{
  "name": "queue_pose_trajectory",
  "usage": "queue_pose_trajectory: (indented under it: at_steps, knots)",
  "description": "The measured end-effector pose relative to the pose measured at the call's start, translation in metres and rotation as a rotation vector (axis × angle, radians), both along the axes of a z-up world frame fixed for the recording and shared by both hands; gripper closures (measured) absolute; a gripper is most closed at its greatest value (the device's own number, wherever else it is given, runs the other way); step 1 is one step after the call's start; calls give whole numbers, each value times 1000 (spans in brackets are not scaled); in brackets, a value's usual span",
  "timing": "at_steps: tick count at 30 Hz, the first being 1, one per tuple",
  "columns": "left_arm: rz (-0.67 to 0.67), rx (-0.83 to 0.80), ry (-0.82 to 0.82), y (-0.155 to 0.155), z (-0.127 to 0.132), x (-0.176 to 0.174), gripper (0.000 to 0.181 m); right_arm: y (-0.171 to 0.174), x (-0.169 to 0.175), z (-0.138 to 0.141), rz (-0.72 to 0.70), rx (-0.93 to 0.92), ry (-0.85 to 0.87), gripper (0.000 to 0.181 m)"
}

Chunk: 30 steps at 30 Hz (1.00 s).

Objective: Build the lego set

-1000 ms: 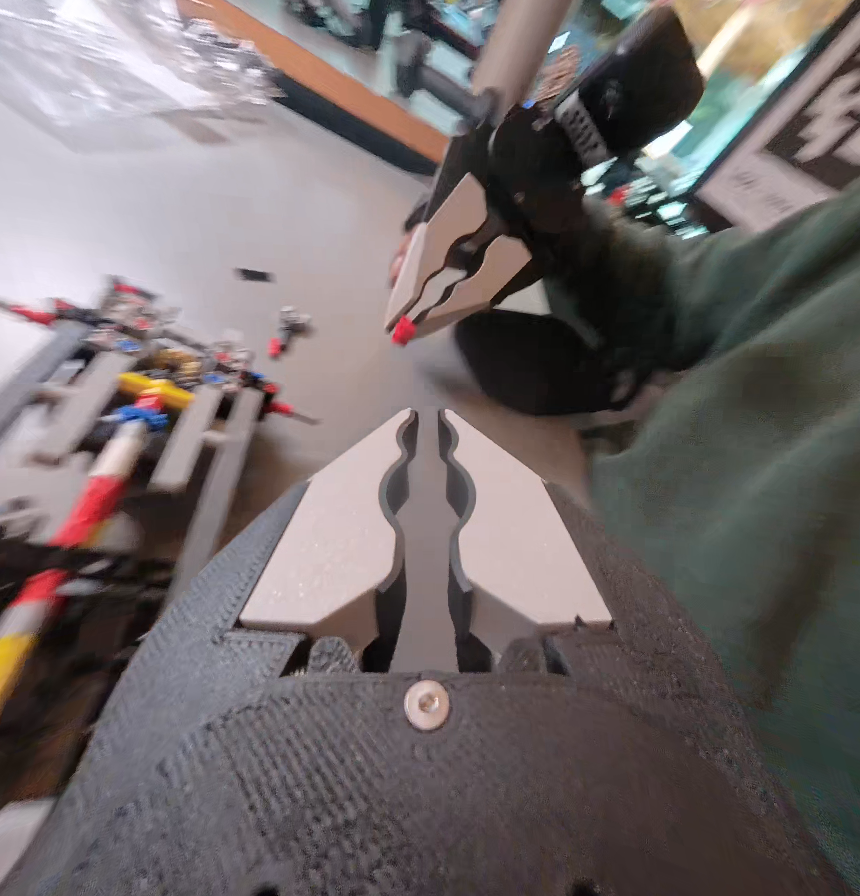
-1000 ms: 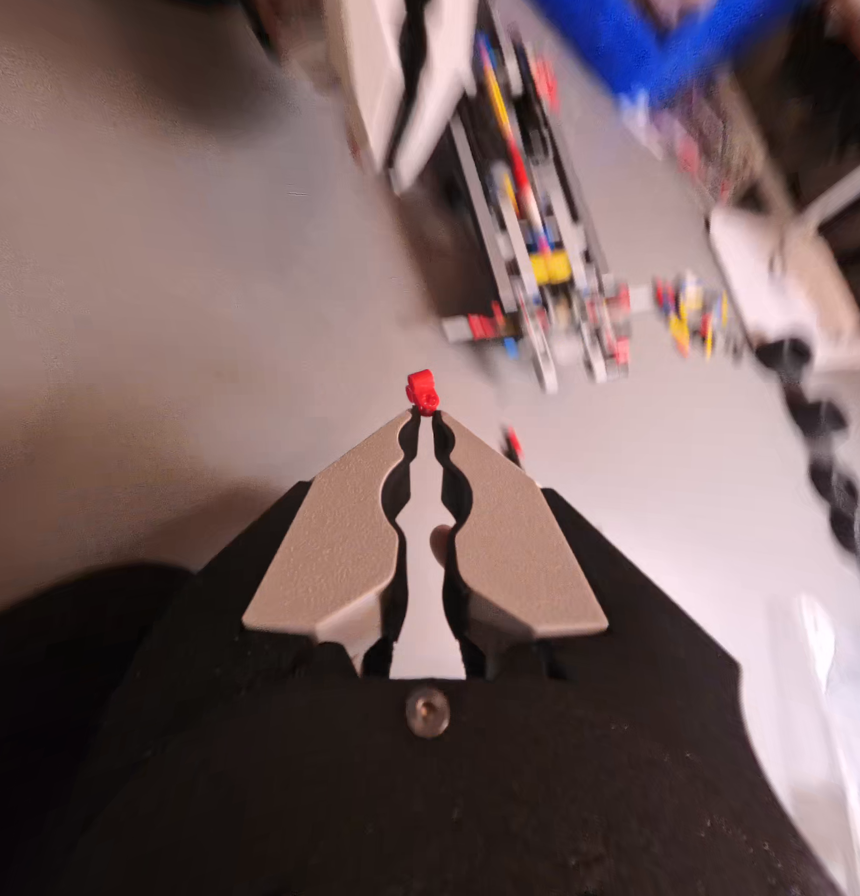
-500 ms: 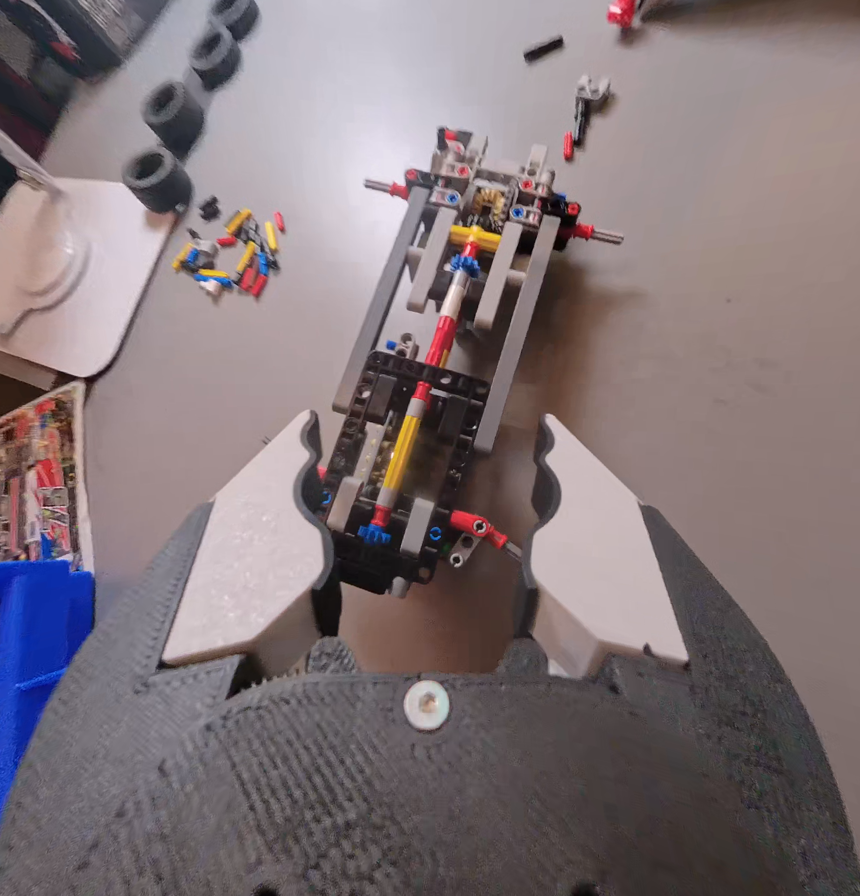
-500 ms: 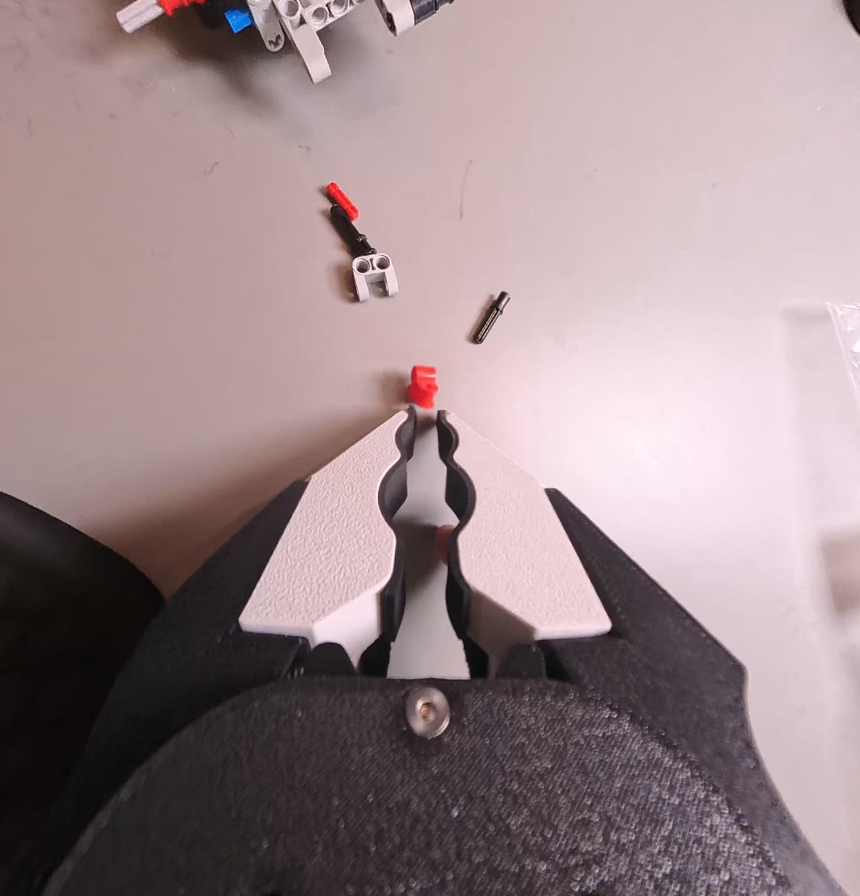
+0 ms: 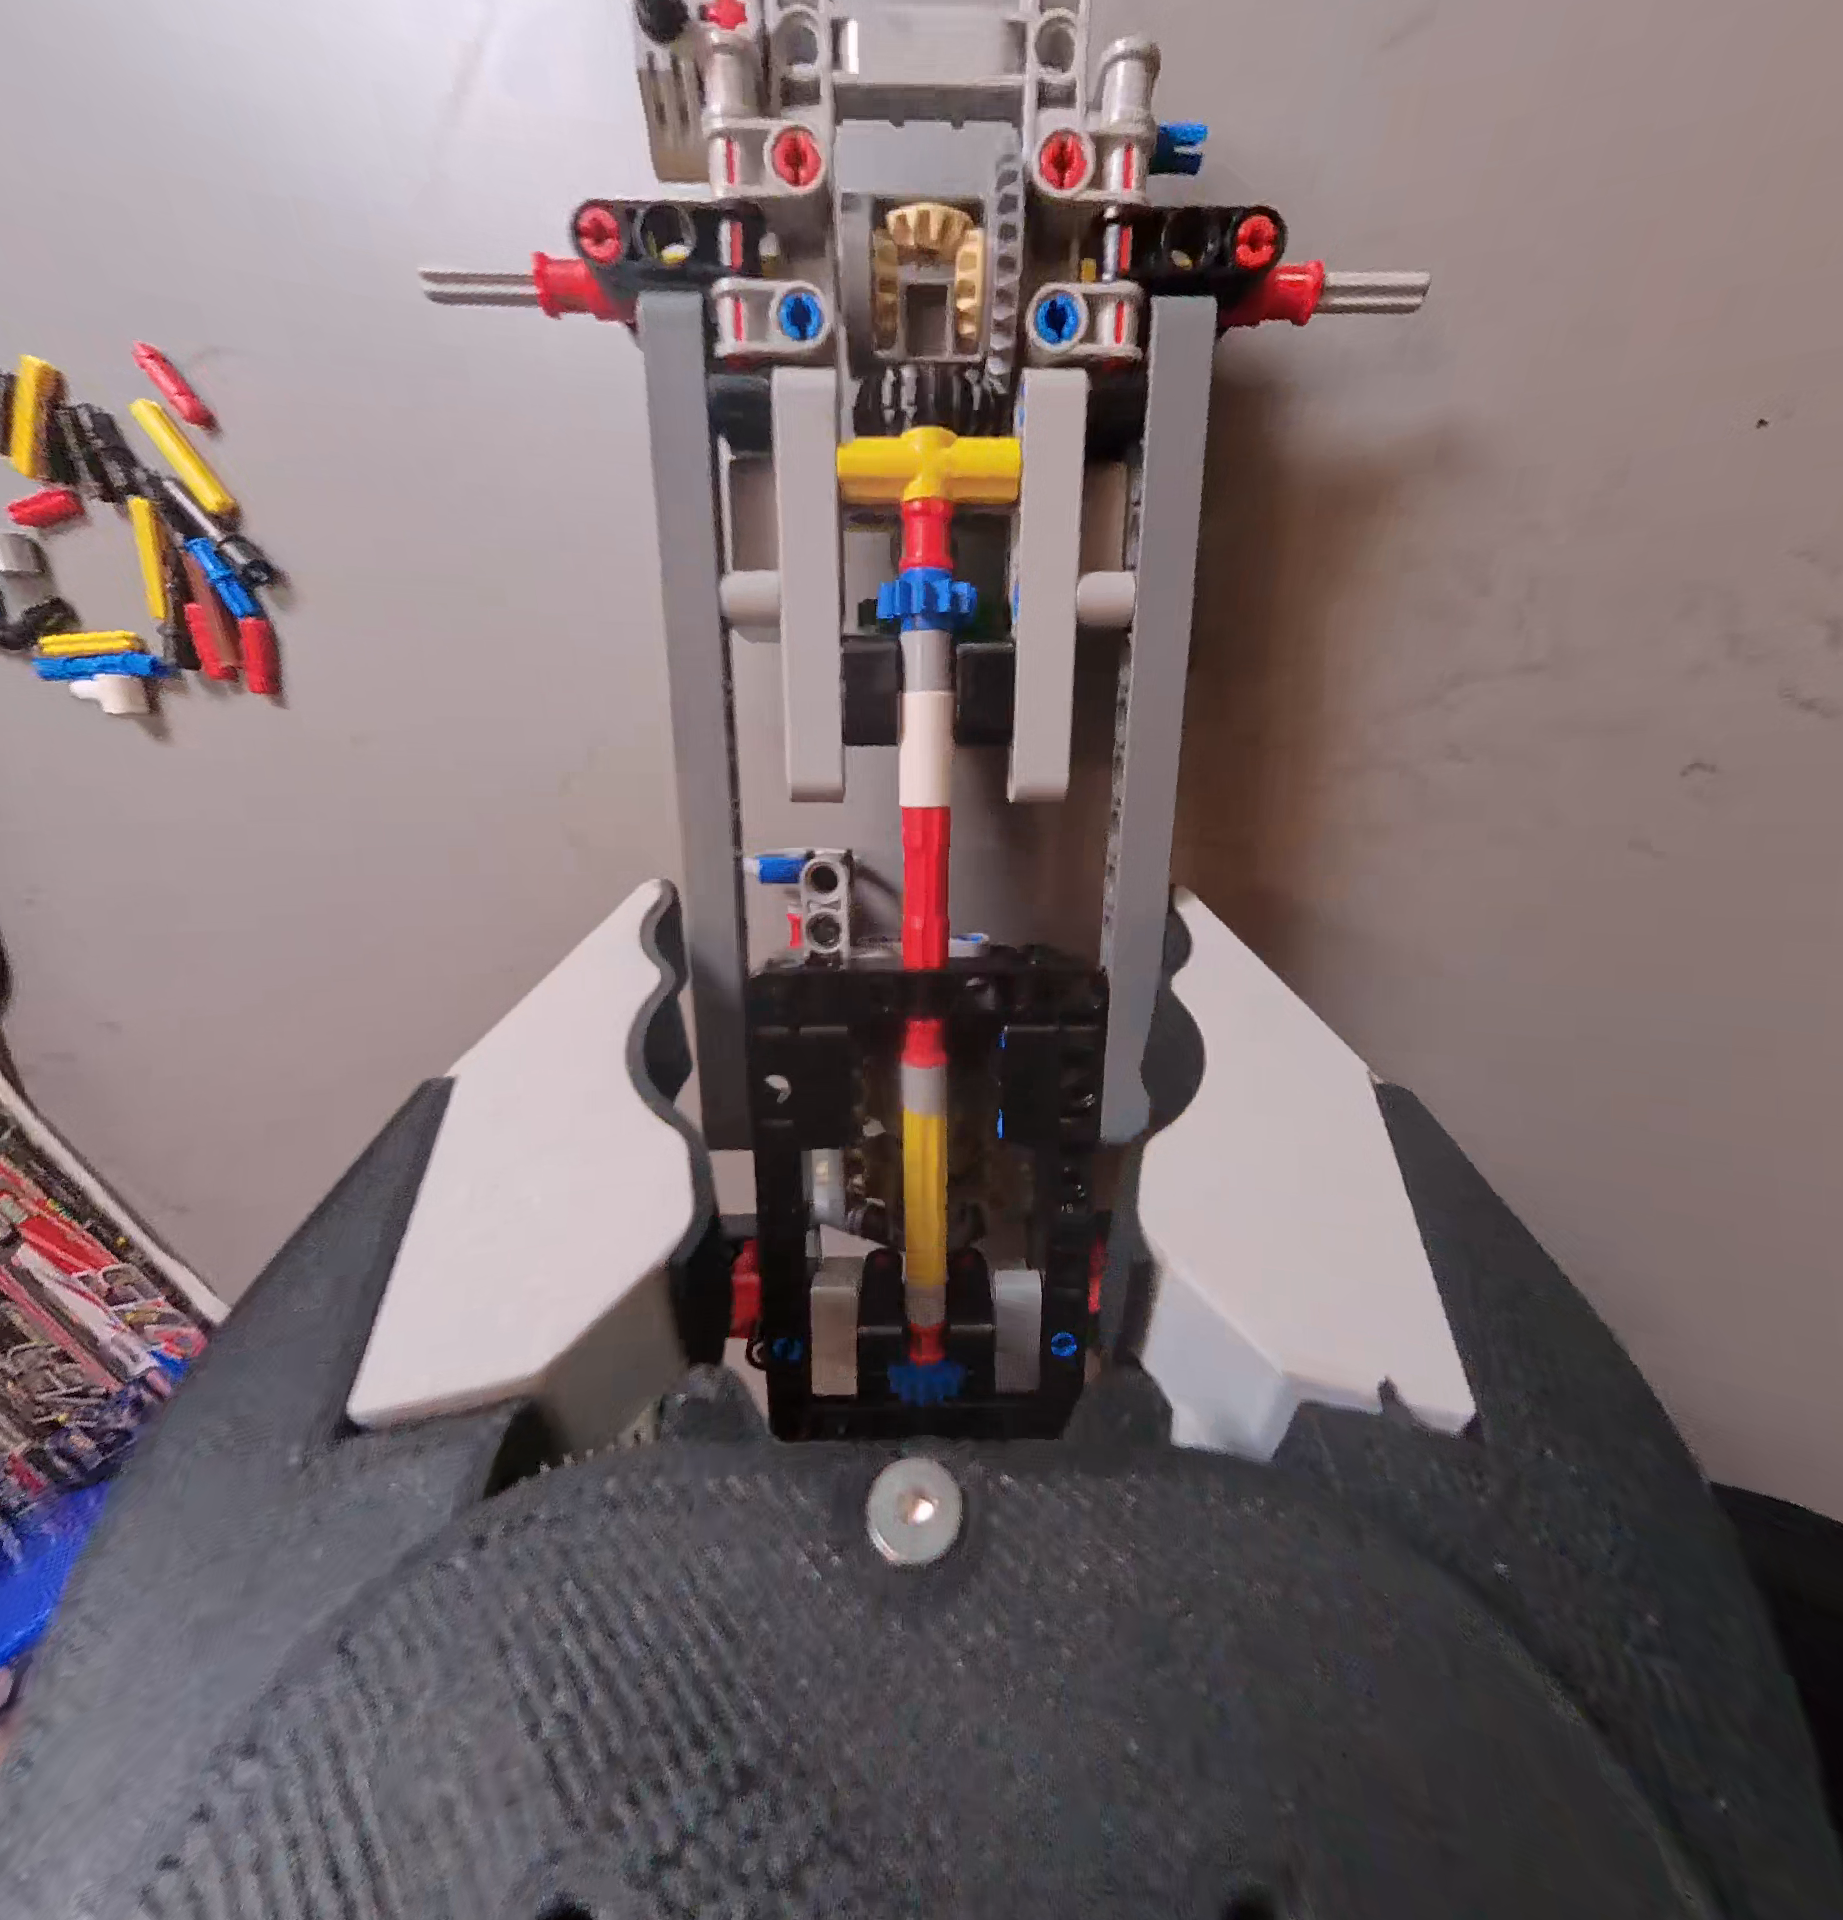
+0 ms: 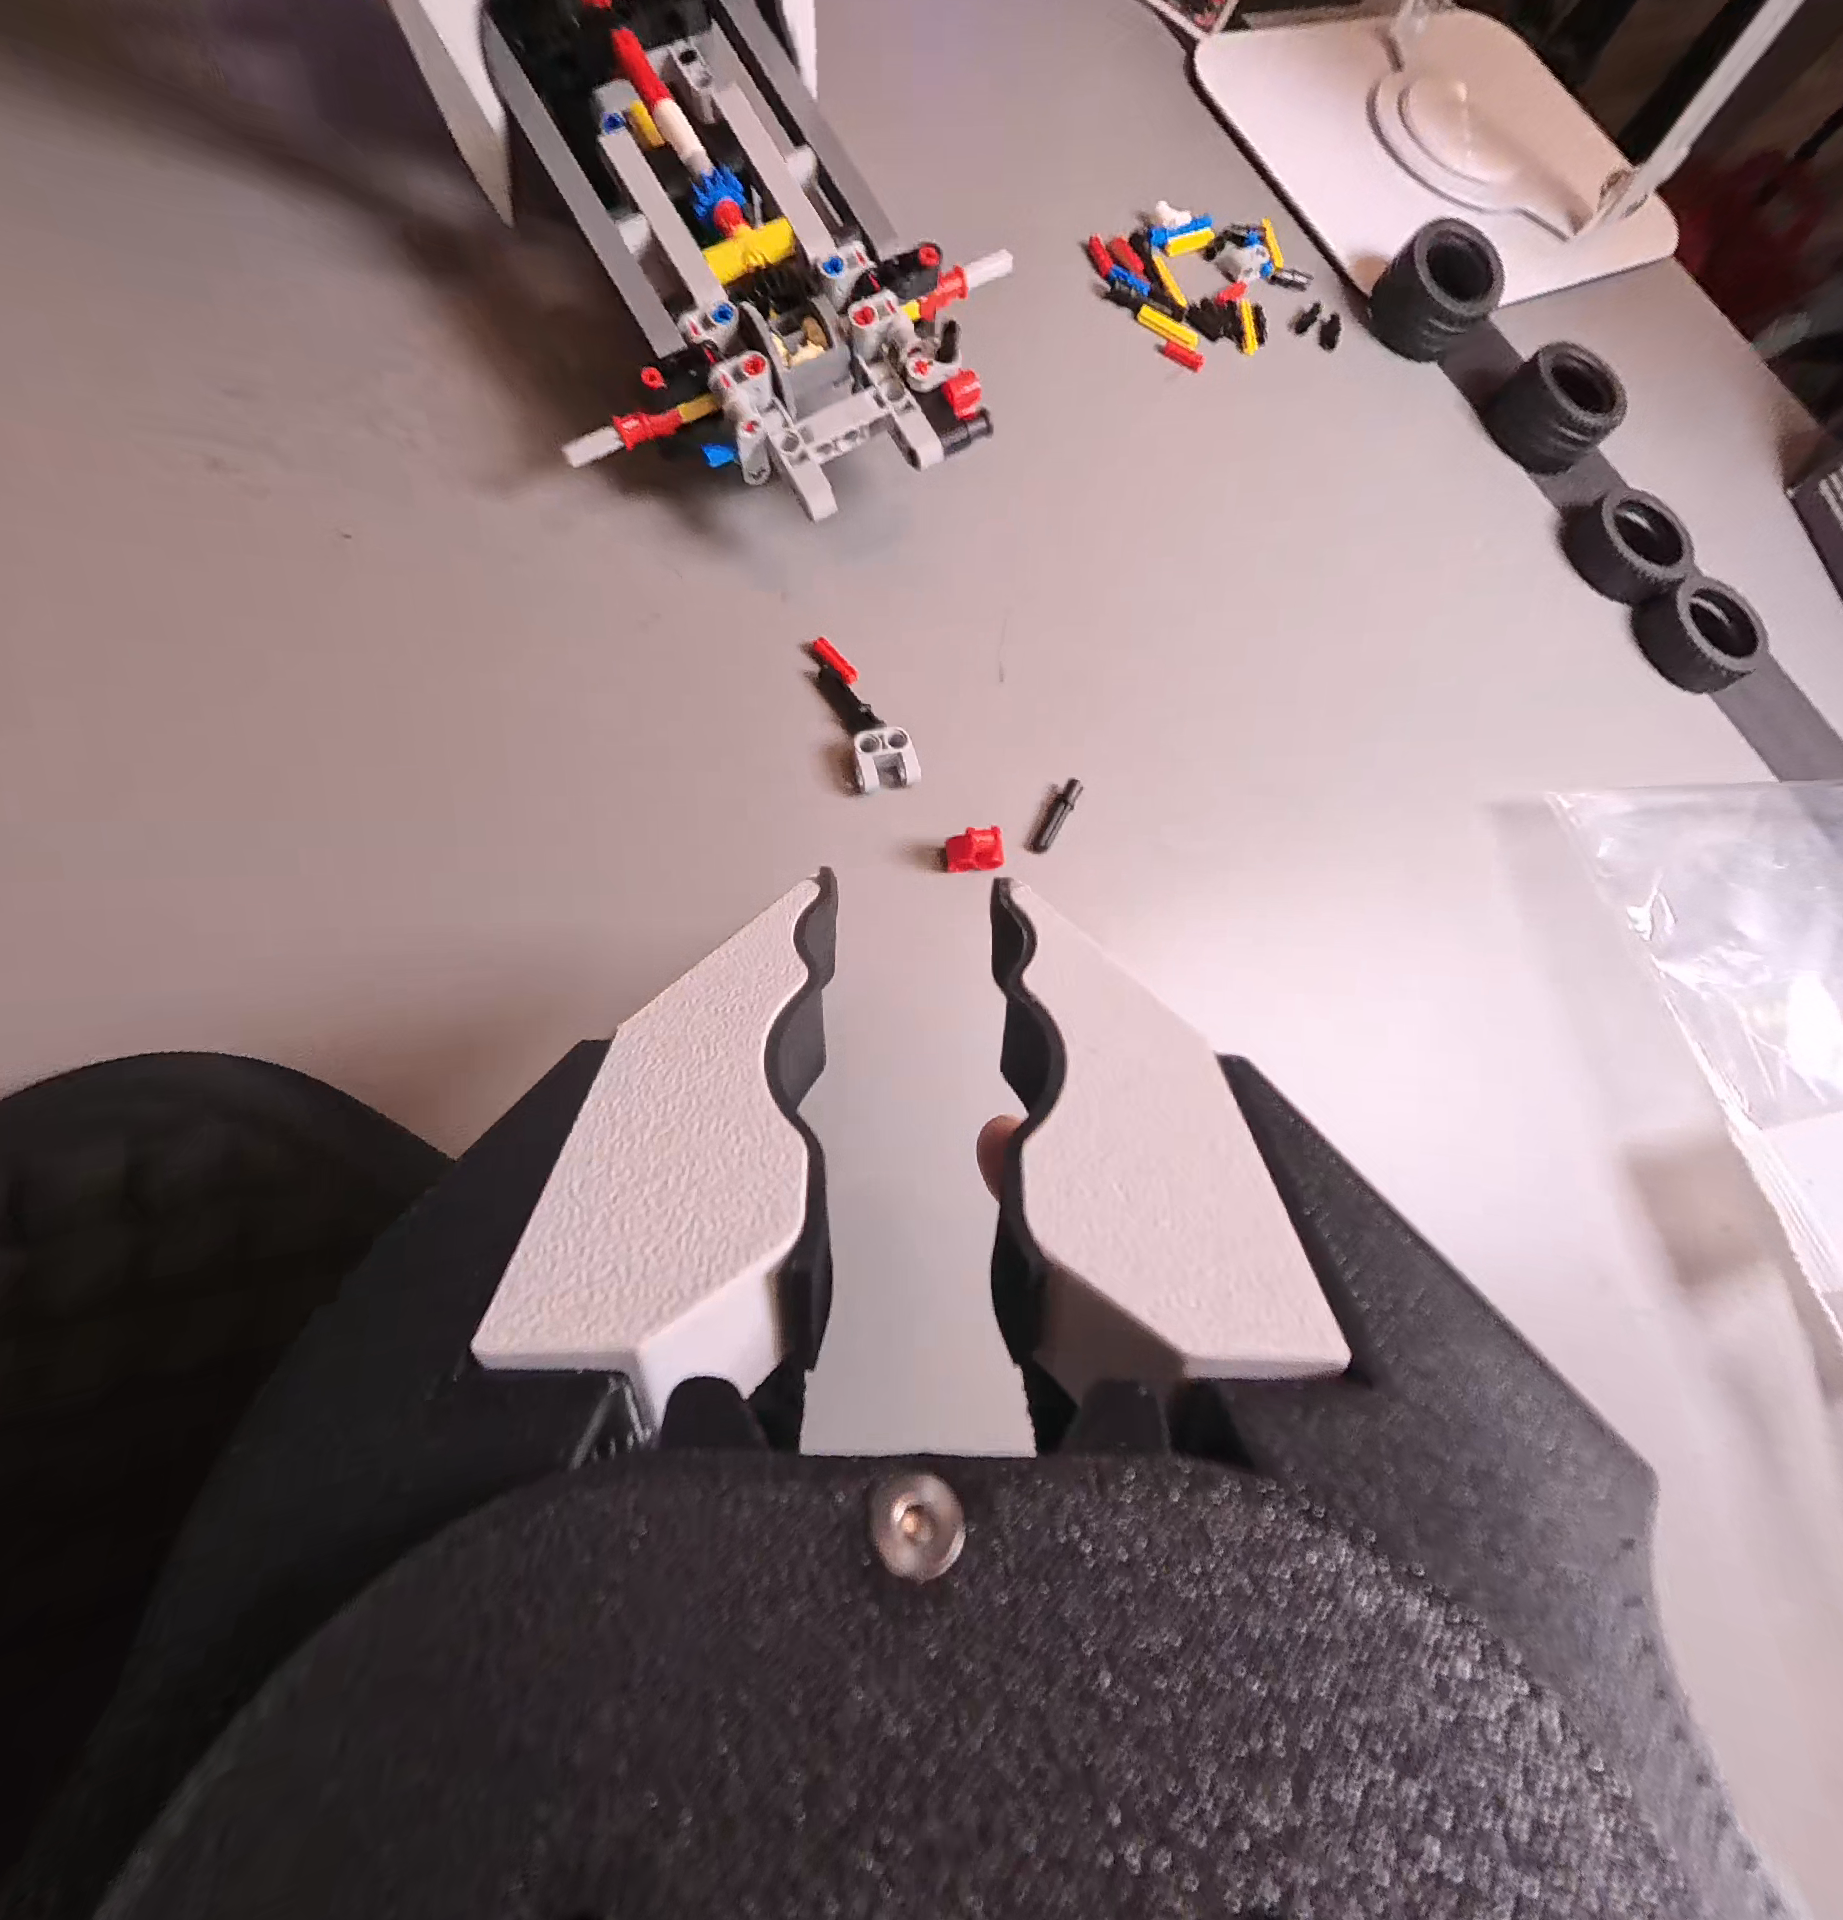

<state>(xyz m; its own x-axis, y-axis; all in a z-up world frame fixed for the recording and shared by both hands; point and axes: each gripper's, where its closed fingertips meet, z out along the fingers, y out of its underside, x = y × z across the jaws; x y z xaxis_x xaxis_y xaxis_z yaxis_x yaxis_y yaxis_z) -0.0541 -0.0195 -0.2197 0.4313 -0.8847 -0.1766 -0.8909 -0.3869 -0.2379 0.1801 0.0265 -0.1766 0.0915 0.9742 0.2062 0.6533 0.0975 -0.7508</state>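
The long lego chassis (image 5: 922, 727), with grey side beams and a red, white and yellow centre shaft, lies on the grey table. My left gripper (image 5: 922, 904) is wide open and straddles the chassis's black rear block, with a finger close along each grey side beam. The chassis also shows at the top of the right wrist view (image 6: 761, 281). My right gripper (image 6: 915, 883) is open and empty, low over the table. A small red piece (image 6: 974, 849) lies on the table just ahead of its right fingertip.
A black pin (image 6: 1054, 816) and a grey connector (image 6: 884, 758) lie beyond the red piece. A pile of small parts (image 6: 1197, 281) lies right of the chassis. Several black tyres (image 6: 1561, 405), a white stand base (image 6: 1416, 135) and a clear bag (image 6: 1748, 956) are at the right. A booklet (image 5: 55, 1278) is at the left. There is about 25 cm between the tips of the two grippers. Measured from the fingertips, the grey connector (image 6: 884, 758) is 7 cm or so from the right gripper and 20 cm from the left.
My left gripper opened and swung down over the chassis, whose rear now sits between its fingers. My right gripper opened and let go of the red piece, which now lies on the table.
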Motion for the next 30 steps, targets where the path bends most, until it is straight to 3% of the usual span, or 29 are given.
queue_pose_trajectory:
  at_steps: [6, 12, 14, 16, 19, 21, 26, 30]
  knots:
    - [-25, -2, 2, 15, -4, -1, 95, 0, -24, 2, 71, -9, -17, 155]
    - [-15, 19, 3, 44, -3, -2, 95, 4, -42, -32, 81, -69, -143, 153]
    - [7, 90, -16, 53, 4, 0, 93, 2, -45, -41, 80, -73, -170, 153]
    - [39, 179, -134, 55, 25, 12, 93, 2, -49, -43, 82, -64, -178, 153]
    - [73, 296, -372, 39, 63, 38, 105, 5, -55, -46, 69, -75, -210, 157]
    - [87, 322, -486, 16, 71, 51, 110, 4, -56, -54, 82, -80, -267, 160]
    - [106, 251, -593, -41, 37, 59, 118, -16, -53, -51, 112, -84, -311, 168]
    - [112, 246, -678, -48, 20, 55, 125, -69, -81, -34, 265, -78, -260, 169]
